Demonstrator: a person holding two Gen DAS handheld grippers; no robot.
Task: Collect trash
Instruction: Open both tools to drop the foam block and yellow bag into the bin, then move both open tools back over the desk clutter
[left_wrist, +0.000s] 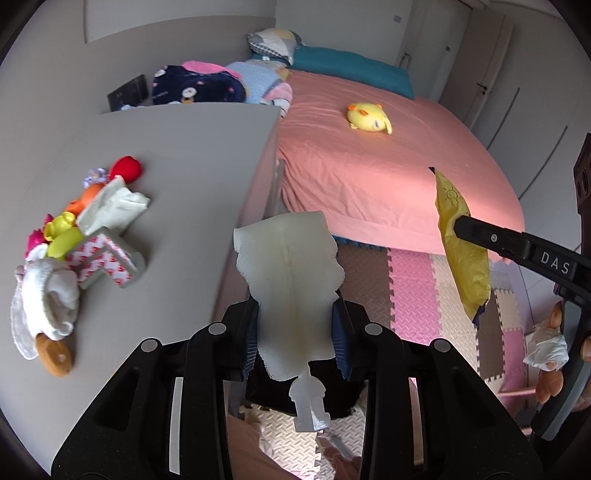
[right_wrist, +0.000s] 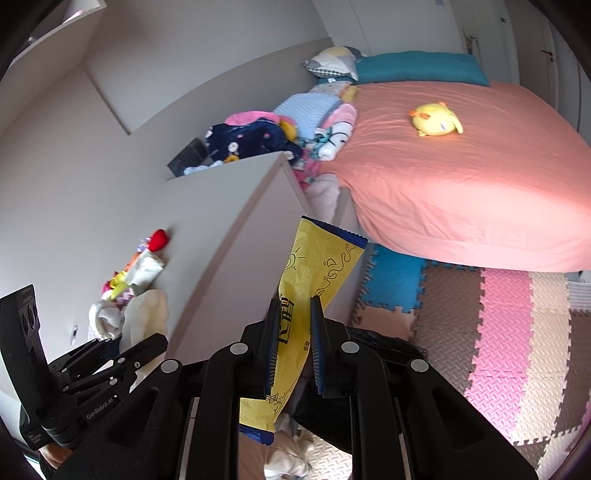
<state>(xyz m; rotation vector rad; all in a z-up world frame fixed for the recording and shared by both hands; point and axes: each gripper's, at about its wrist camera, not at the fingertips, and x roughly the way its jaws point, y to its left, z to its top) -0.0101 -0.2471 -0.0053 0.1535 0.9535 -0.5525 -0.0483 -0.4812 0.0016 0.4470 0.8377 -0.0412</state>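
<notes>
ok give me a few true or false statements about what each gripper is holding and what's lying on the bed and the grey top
1. The left gripper is shut on a piece of white foam. True.
2. The right gripper holds a red wrapper. False: it is shut on a yellow wrapper with dark blue ends.
3. A yellow plush toy lies on the pink bed. True.
4. The grey top bears nothing. False: toys and a white cloth are heaped at its left side.
5. The floor mat is one plain colour. False: it is made of pink, brown, cream and blue tiles.
</notes>
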